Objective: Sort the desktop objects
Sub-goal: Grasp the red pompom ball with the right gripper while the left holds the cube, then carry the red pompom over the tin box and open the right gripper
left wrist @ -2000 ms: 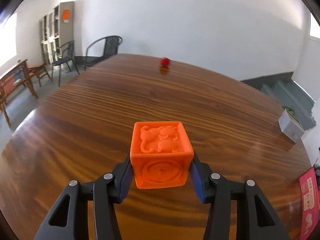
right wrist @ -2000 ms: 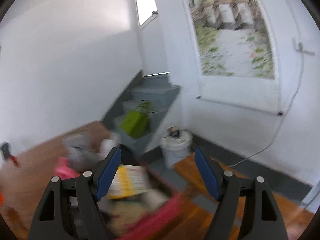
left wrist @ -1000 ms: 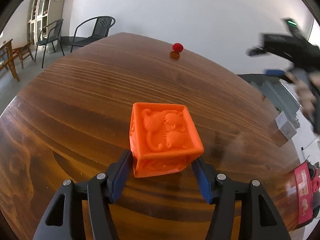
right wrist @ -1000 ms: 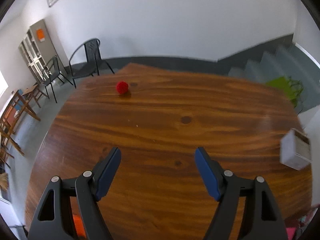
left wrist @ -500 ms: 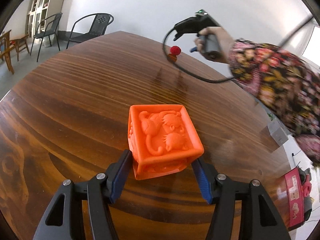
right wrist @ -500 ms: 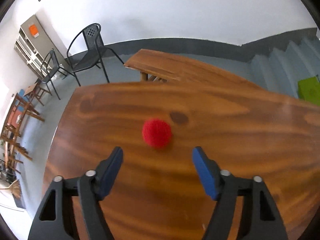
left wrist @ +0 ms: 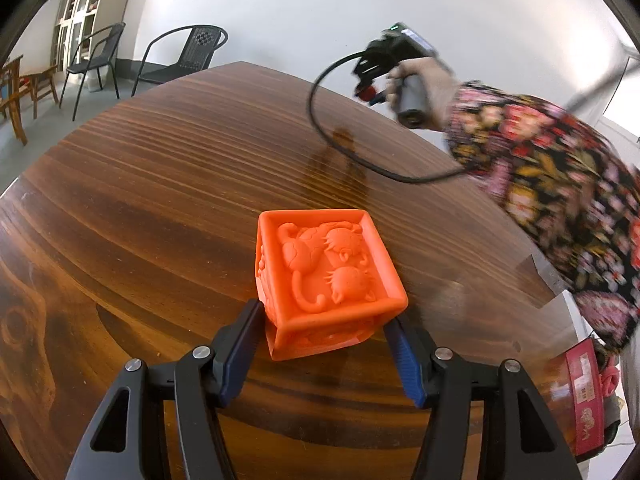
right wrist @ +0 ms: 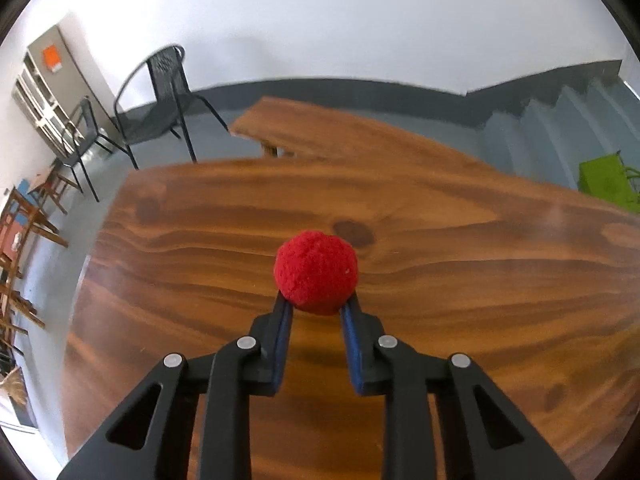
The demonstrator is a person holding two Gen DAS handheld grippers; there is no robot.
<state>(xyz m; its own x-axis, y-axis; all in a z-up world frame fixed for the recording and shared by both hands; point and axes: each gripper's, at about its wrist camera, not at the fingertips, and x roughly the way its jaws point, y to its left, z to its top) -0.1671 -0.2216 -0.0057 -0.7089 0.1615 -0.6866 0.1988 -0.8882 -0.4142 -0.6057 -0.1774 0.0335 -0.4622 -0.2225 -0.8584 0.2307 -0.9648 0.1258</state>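
Holding one thing in each tool seems to be the plan, so that both can be carried to their places in one go. The left gripper (left wrist: 324, 334) is about half open, and its blue pads press on the two lower sides of the orange cube (left wrist: 326, 280), which is tilted, with the cat picture facing up; I judge the cube is lifted a little above the table (left wrist: 160, 200), over the part near the person's edge, but the underside is hidden, so contact with the wood cannot be ruled out. The right gripper (right wrist: 316, 312) is closed almost fully on the red ball (right wrist: 316, 272), which it pinches only at its lower part, probably because the ball is soft and small. This ball is near the far edge of the table, beside a dark knot in the wood. Whether the ball rests on the table or is already raised is hard to tell. In the left view the right hand (left wrist: 424, 80) and the flowered sleeve (left wrist: 560, 184) are blurred, and the ball there is mostly covered. At the right edge a pink box (left wrist: 584, 392) is cut off.
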